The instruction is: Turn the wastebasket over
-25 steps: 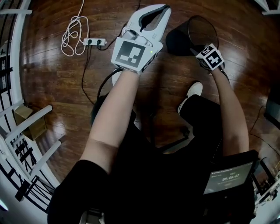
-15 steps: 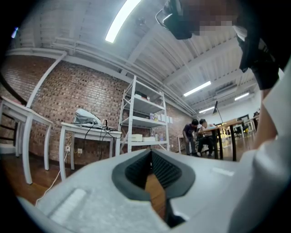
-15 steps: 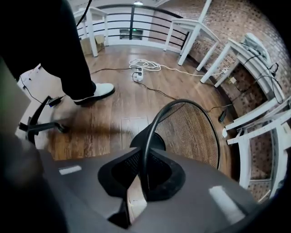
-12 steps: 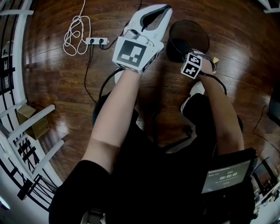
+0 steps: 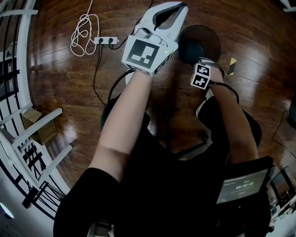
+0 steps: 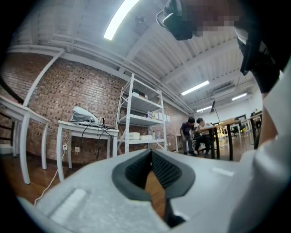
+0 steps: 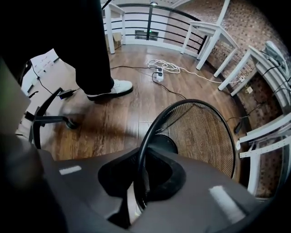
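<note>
The black mesh wastebasket (image 5: 209,42) rests on the wood floor with its mouth up, slightly tilted. In the right gripper view I look into the wastebasket (image 7: 200,136), past its round rim to the dark solid bottom. My right gripper (image 7: 143,166) points steeply down and is shut on the near part of the rim, which runs between its pads. The head view shows mostly the marker cube of the right gripper (image 5: 202,65), at the basket's near edge. My white left gripper (image 5: 179,7) hangs level above the floor, left of the basket, shut on nothing; the left gripper (image 6: 151,154) faces distant tables.
A white power strip (image 5: 106,40) and coiled cable (image 5: 83,32) lie on the floor to the left. A white shoe (image 7: 111,87) and an office chair base (image 7: 50,119) are close to the basket. White table legs (image 5: 32,125) and a railing border the left side.
My right gripper moved left and down with the rim in it, rolling as it went. The basket swung from lying tilted to mouth up. The left gripper stayed put.
</note>
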A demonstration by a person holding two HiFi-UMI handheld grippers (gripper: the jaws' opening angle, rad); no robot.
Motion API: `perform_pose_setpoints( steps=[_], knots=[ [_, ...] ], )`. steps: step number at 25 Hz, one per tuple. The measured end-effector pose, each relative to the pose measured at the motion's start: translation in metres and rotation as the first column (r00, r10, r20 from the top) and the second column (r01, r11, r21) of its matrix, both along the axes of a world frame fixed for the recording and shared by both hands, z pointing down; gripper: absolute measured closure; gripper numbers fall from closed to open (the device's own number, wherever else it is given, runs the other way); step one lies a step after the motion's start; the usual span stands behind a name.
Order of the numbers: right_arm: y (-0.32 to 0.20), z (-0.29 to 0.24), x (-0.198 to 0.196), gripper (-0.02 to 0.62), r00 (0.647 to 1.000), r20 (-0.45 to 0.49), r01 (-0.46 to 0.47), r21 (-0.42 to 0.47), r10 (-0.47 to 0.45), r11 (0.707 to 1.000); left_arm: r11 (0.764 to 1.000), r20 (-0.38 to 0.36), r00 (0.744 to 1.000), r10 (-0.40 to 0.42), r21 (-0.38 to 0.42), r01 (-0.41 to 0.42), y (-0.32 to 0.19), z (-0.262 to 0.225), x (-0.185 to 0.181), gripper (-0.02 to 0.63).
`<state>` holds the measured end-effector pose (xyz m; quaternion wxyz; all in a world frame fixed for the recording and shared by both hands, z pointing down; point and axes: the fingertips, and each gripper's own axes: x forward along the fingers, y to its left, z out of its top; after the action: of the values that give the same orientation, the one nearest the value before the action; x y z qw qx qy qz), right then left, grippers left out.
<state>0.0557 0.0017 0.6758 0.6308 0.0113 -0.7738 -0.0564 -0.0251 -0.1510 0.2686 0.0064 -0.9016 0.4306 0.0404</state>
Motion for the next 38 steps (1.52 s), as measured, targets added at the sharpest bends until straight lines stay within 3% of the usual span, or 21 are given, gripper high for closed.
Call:
perform_pose_setpoints(
  steps=[6, 10, 14, 17, 19, 21, 23, 25, 31, 38],
  knots=[
    [0.008, 0.008, 0.002, 0.552, 1.000, 0.002, 0.018, -0.008, -0.018, 1.000, 1.000, 0.006, 1.000, 0.012, -0.013, -0.012, 0.001, 0.004, 0.003, 0.604],
    [0.014, -0.002, -0.003, 0.463, 0.998, 0.039, 0.047, -0.017, -0.047, 0.999, 0.999, 0.021, 0.999, 0.033, -0.010, -0.033, 0.003, 0.011, 0.008, 0.604],
    [0.012, -0.026, -0.005, 0.436, 0.995, 0.076, 0.070, -0.049, -0.067, 0.996, 0.999, 0.037, 0.998, 0.044, -0.004, -0.044, 0.002, 0.014, 0.010, 0.604],
    [0.007, -0.058, -0.013, 0.437, 0.987, 0.156, 0.053, -0.093, -0.038, 0.994, 0.999, 0.030, 0.999, 0.039, -0.012, -0.039, 0.001, 0.013, 0.007, 0.604],
    [-0.007, -0.091, -0.022, 0.456, 0.966, 0.259, 0.006, -0.103, 0.021, 0.995, 1.000, 0.021, 0.999, 0.028, -0.013, -0.028, -0.001, 0.010, 0.003, 0.604],
    [-0.032, -0.137, -0.030, 0.487, 0.903, 0.415, -0.075, -0.104, 0.112, 0.992, 1.000, 0.016, 1.000, 0.022, -0.015, -0.021, -0.003, 0.007, 0.001, 0.604],
    [-0.063, -0.197, -0.030, 0.562, 0.788, 0.586, -0.161, -0.104, 0.192, 0.981, 0.999, 0.016, 0.999, 0.028, -0.017, -0.028, -0.002, 0.007, 0.002, 0.604],
    [-0.092, -0.256, -0.019, 0.583, 0.673, 0.702, -0.224, -0.105, 0.231, 0.969, 0.999, 0.023, 0.999, 0.042, -0.012, -0.042, 0.001, 0.004, 0.005, 0.604],
    [-0.144, -0.378, 0.048, 0.586, 0.468, 0.849, -0.384, -0.055, 0.246, 0.922, 0.997, 0.022, 0.996, 0.081, 0.009, -0.082, 0.012, -0.007, 0.021, 0.604],
    [-0.109, -0.404, 0.058, 0.587, 0.178, 0.944, -0.487, -0.161, 0.277, 0.859, 0.987, 0.025, 0.986, 0.162, -0.016, -0.162, 0.038, 0.005, 0.050, 0.604]
  ],
)
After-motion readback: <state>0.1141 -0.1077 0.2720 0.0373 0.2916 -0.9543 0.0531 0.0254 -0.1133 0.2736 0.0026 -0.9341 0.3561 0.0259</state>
